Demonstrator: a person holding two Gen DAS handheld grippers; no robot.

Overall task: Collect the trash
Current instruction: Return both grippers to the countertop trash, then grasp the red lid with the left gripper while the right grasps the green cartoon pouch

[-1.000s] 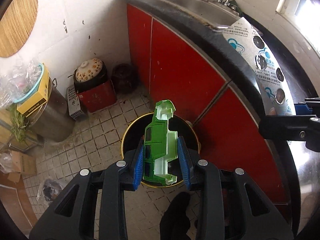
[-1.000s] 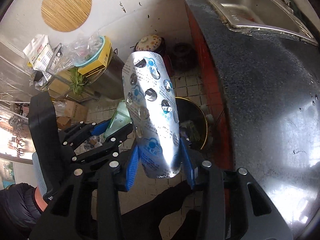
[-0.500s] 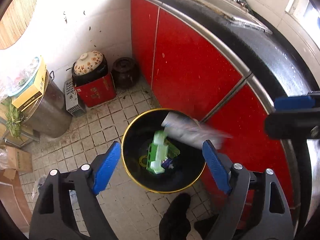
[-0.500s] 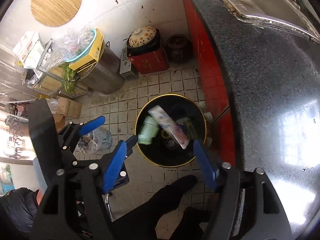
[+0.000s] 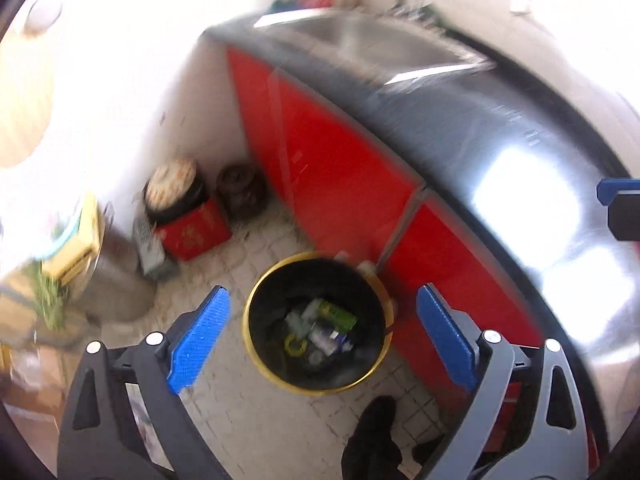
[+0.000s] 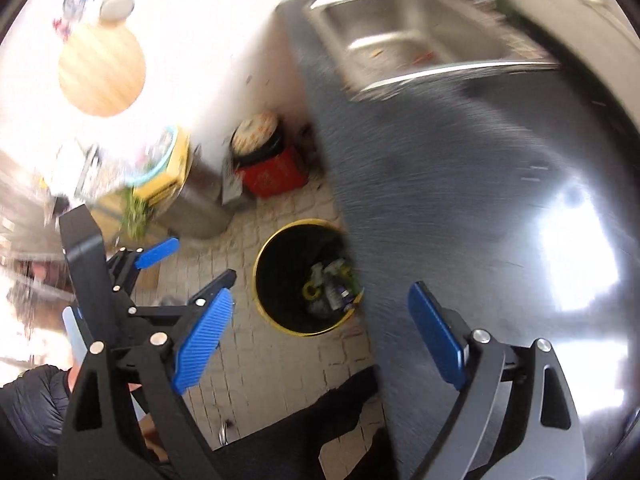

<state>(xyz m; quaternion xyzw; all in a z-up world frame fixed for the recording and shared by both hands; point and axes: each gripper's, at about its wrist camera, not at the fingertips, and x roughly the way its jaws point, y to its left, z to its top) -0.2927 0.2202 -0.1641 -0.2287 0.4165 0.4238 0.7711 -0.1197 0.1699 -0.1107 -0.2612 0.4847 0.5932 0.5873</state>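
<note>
Both grippers hang spread wide with nothing between their blue pads: the left gripper (image 5: 320,328) above the bin (image 5: 256,322) on the tiled floor, the right gripper (image 6: 320,332) partly over the dark counter (image 6: 460,200). The trash (image 5: 320,322), a mix of green, white and yellow scraps, lies at the bottom of the bin beside the red cabinet (image 5: 320,152). The dropping step looks finished; next, I judge, comes a search for more litter, though the blurred counter and sink (image 6: 400,36) show none clearly.
</note>
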